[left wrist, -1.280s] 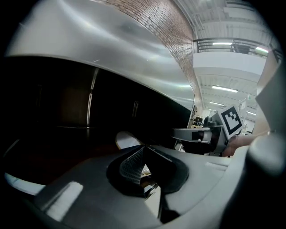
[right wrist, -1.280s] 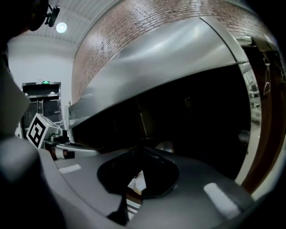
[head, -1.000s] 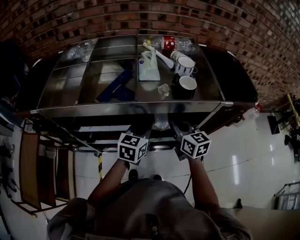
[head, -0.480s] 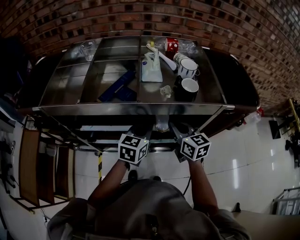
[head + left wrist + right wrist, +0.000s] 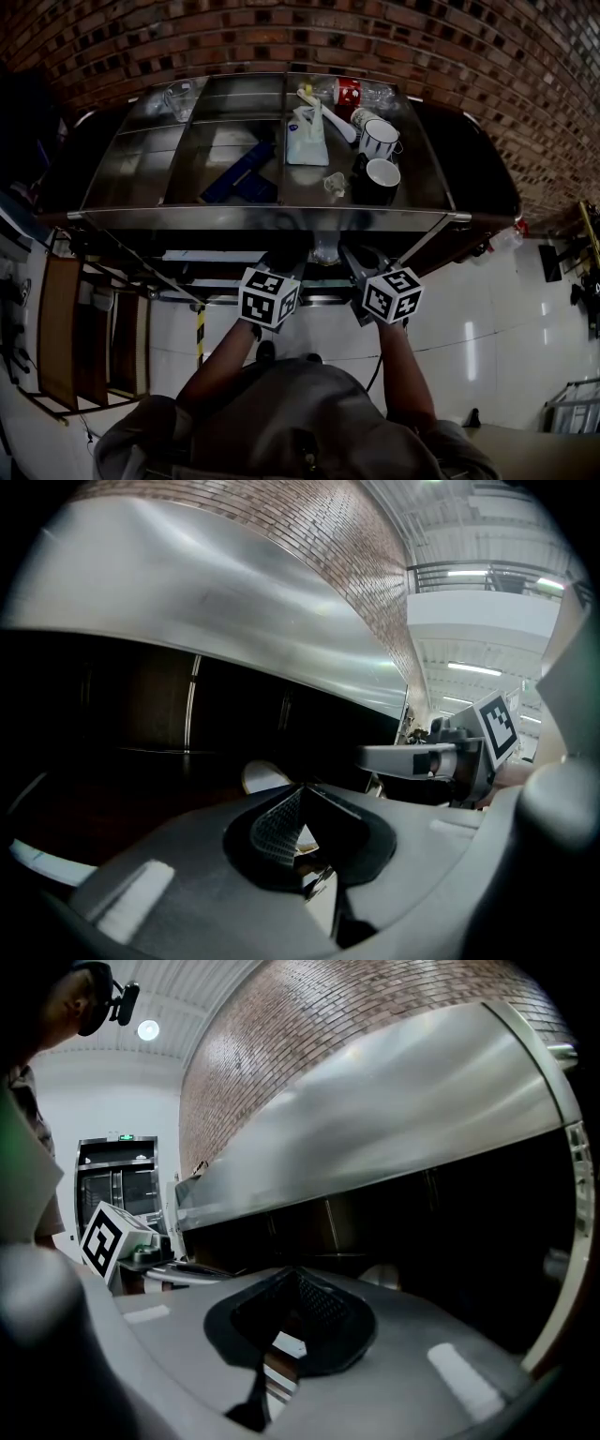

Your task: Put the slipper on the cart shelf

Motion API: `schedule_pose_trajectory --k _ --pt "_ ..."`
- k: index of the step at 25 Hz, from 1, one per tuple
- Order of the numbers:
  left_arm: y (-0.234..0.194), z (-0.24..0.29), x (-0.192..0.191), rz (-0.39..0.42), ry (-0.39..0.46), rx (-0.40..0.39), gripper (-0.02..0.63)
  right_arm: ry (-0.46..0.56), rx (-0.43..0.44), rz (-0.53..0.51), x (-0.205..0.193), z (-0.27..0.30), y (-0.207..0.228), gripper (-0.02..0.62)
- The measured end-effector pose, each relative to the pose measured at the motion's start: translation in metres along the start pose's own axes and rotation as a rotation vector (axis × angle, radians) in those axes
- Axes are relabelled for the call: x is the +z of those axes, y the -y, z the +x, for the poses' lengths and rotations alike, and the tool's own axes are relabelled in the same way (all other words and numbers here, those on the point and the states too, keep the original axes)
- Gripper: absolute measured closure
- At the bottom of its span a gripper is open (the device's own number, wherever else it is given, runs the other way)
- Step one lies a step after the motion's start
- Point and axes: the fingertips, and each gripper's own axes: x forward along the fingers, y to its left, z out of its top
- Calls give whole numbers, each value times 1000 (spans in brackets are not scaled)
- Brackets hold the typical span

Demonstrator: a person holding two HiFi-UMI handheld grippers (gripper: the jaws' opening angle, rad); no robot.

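1. Standing in front of a steel cart (image 5: pixel 281 217) set against a brick wall (image 5: pixel 281 37).
2. Holding the left gripper (image 5: pixel 302 794) low at the cart's front, below the edge of the top; jaws pressed together, nothing between them.
3. Holding the right gripper (image 5: pixel 298 1279) just beside it at the same height; jaws likewise closed and empty.
4. Probably the slipper (image 5: pixel 325 248): a pale rounded shape under the top's front edge, in the dark space below, between the two grippers and just ahead of them; too dim to tell for sure.
5. On the top: two mugs (image 5: pixel 380 178) at the right, a white pouch (image 5: pixel 306 136) near the middle, a flat blue thing (image 5: pixel 239 173) left of it.
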Motion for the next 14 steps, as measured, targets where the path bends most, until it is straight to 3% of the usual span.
schedule_pose_trajectory --k 14 --pt "-3 0 -5 -7 -11 -4 598 2 7 4 -1 3 -3 594"
